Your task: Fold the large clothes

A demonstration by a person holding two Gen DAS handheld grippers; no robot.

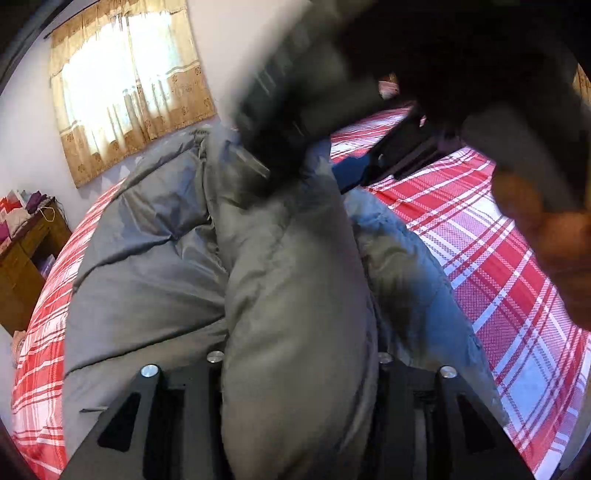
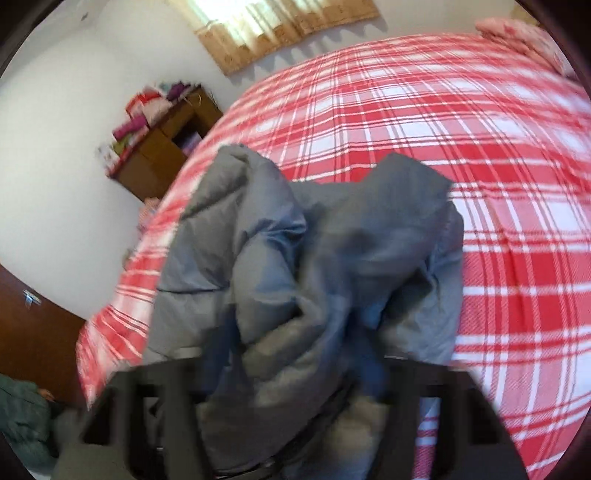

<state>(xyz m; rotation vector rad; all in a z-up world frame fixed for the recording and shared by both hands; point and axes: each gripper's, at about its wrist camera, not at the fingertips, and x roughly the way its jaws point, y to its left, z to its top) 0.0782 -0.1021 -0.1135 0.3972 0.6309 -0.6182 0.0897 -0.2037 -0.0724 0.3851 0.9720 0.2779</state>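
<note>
Here one grey padded jacket point(image 1: 295, 295) on one plaid bed point(image 1: 480, 229) is clamped by two grippers, left point(image 1: 299, 373) and right point(image 2: 295, 373).

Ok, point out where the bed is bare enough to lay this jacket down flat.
The widest bare stretch of the plaid bedsheet lies beyond and right of the grey puffer jacket, up to the pink pillow. A narrower strip runs on the jacket's left, towards the wooden cabinet. It is crowded at the near edge, where both tongs hold bunched jacket.
</note>
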